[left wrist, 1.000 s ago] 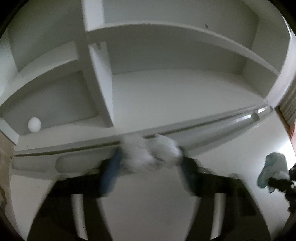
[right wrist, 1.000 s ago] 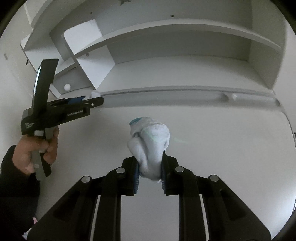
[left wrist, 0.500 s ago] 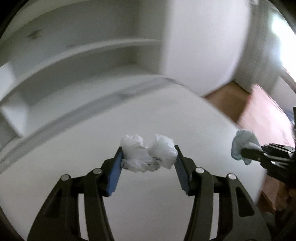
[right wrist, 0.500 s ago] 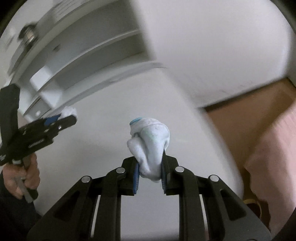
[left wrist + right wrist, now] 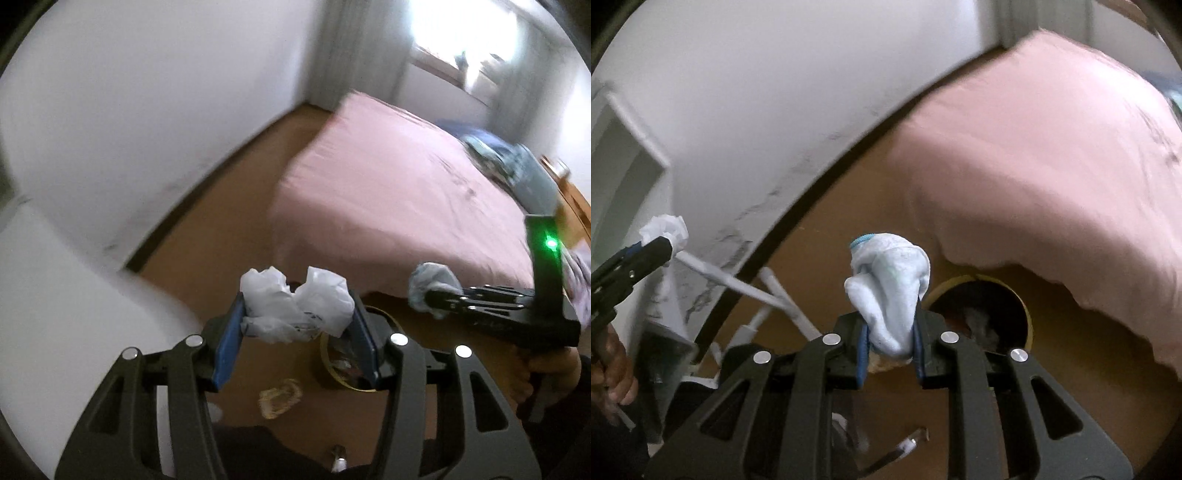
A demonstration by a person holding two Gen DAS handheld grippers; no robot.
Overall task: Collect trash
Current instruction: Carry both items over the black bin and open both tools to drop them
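A: Left tool (image 5: pixel 297 332)?

B: Clenched on a crumpled white plastic wad (image 5: pixel 295 306), pinched between the 2 blue pads (image 5: pixel 229 339). It hangs over the brown floor (image 5: pixel 229 236), w/ a round yellow-rimmed bin (image 5: pixel 343 373) right below and behind the right-hand pad.

A: And the right tool (image 5: pixel 888 350)?

B: Clamped on a bunched pale blue-white cloth (image 5: pixel 890 291), which sticks up between the jaws. In the right wrist view the bin (image 5: pixel 1028 317) sits just right of that tool, dark inside, w/ some stuff in it, too blurry to name.

A: Anything else on the floor?

B: A crinkled clear wrapper (image 5: pixel 280 400) just left of the bin, approx. below the left tool. A small white-tipped item lower down, can't tell what.

A: Surroundings?

B: Pink bed (image 5: pixel 399 192) to the right, its cover hanging close to the bin. White wall (image 5: pixel 147 110) to the left, scuffed near the dark baseboard. A hand (image 5: pixel 546 373) grips the right tool's handle; green light (image 5: pixel 551 243) on its upright part.
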